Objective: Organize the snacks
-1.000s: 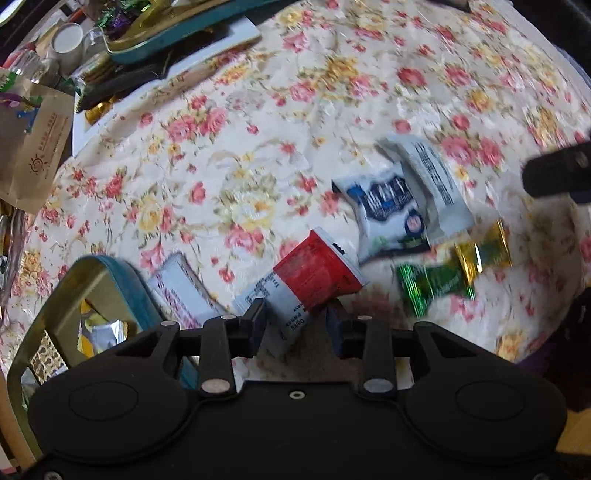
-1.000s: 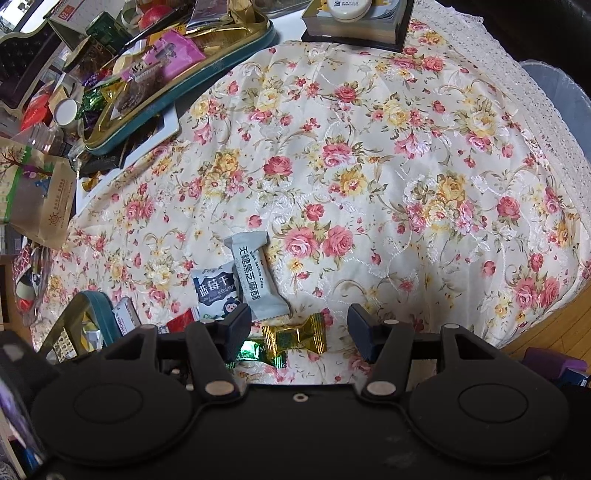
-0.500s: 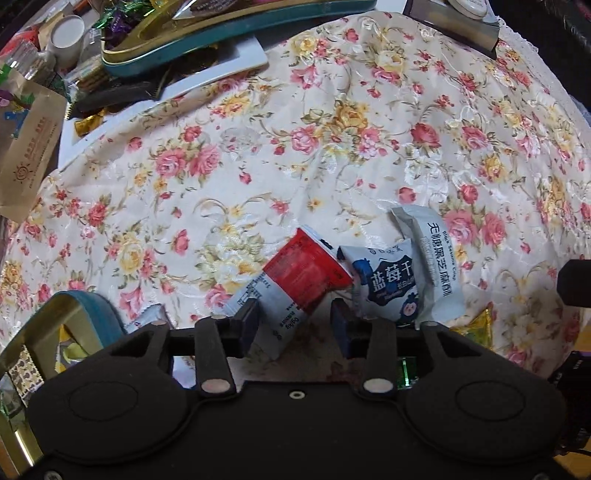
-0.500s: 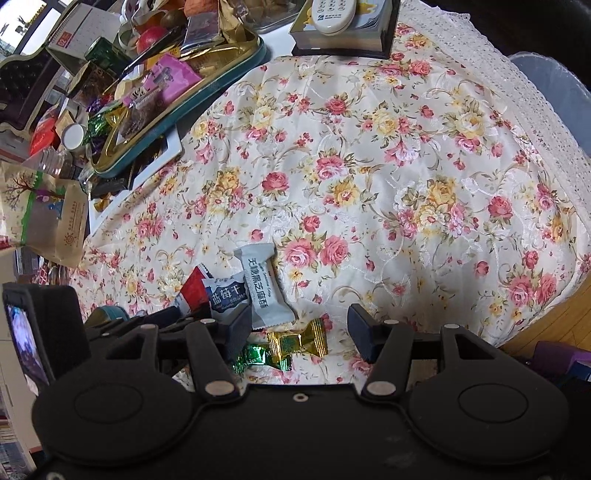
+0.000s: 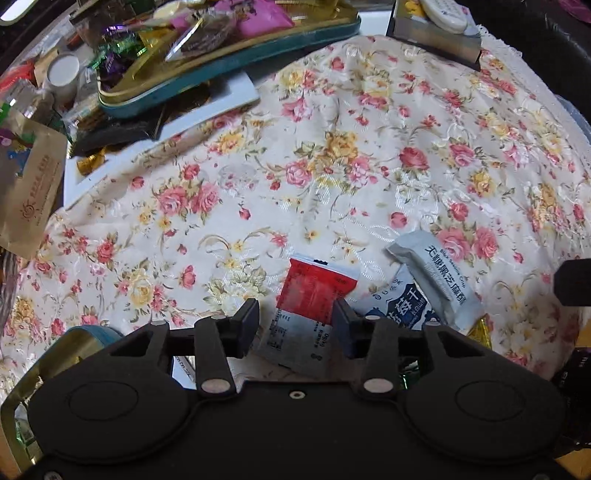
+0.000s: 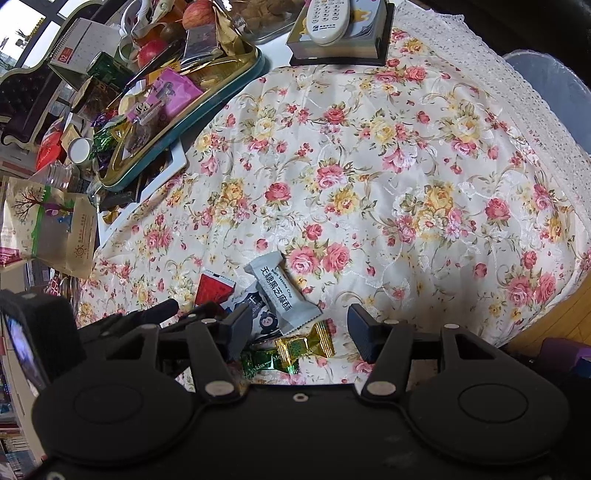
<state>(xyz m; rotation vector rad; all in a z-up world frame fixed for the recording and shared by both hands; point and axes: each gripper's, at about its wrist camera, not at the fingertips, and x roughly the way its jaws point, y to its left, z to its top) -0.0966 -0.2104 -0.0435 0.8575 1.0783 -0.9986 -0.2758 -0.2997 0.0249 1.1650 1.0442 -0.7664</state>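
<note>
A red and white snack packet [image 5: 310,310] lies on the floral tablecloth [image 5: 332,166], between the fingers of my open left gripper [image 5: 295,326]; the jaws stand on either side of it with a gap on the left. Beside it lie a blue and white packet [image 5: 400,306] and a grey packet [image 5: 443,280]. In the right wrist view the grey packet [image 6: 280,288], a gold candy [image 6: 306,343] and a green candy [image 6: 266,363] lie in front of my open, empty right gripper [image 6: 299,332]. The left gripper [image 6: 162,314] shows at the left there.
A teal and gold tin tray [image 6: 184,122] full of snacks stands at the back left, with a brown paper bag [image 6: 55,229], a calendar and fruit around it. A remote on a book [image 6: 332,33] is at the back. A teal tin [image 5: 74,339] sits at the near left.
My left gripper has moved right and forward so the red packet now lies between its fingers. The right gripper has risen a little and stayed open.
</note>
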